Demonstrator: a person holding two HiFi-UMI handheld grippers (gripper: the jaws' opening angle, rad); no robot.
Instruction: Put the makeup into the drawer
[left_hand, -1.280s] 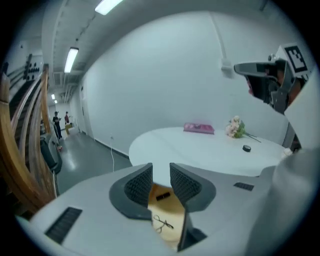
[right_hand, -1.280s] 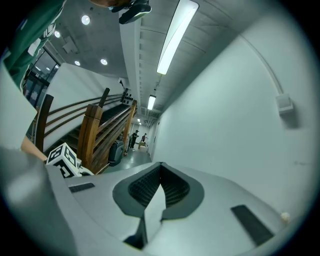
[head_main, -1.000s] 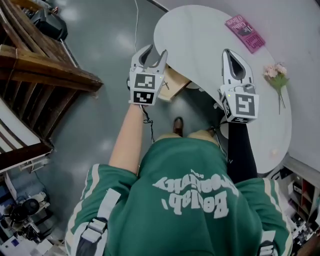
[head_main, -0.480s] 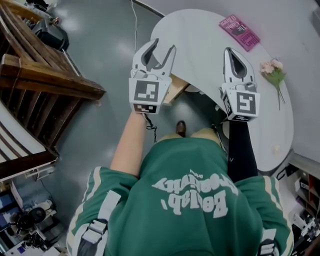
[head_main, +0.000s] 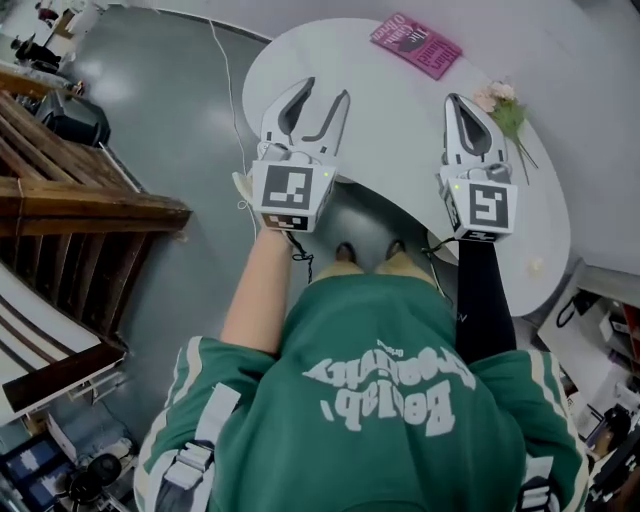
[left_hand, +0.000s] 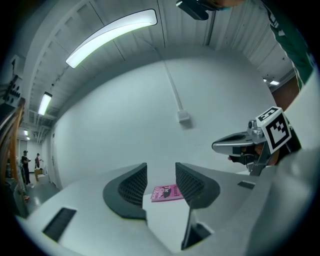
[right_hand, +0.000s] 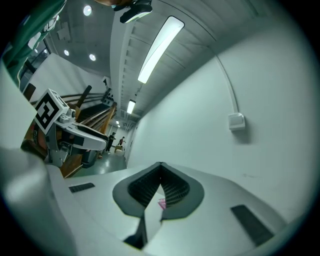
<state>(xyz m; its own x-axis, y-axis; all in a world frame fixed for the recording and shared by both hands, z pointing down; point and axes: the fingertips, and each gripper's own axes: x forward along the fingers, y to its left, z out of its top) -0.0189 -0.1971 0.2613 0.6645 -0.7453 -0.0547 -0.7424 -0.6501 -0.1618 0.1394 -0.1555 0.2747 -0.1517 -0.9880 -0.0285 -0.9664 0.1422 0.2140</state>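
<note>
Two grippers are held level over the white desk (head_main: 400, 140), and neither carries anything. The left gripper (head_main: 322, 90) has its jaws released, with only bare desk in the gap. The right gripper (head_main: 457, 103) has its jaws clenched tip to tip on nothing.

No makeup can be identified in any view, and no drawer shows. The pink book (head_main: 416, 45) lies straight ahead of the left jaws, well apart, its long axis running across their line. The flowers (head_main: 503, 108) lie just beside the right jaws on their outer side. A small pale item (head_main: 537, 266) sits near the desk's edge, behind and outside the right gripper, which is the nearer one. It is too small to name. Judgement: the task's thing must first be found, so no approach line can yet be fixed.

Against the frame one second earlier, both grippers have advanced from the desk's near edge to well over its top. The book and flowers now lie closer to the jaws. The wooden box seen then under the desk's edge beside the left gripper is out of sight. The left jaws' spread is unchanged.
</note>
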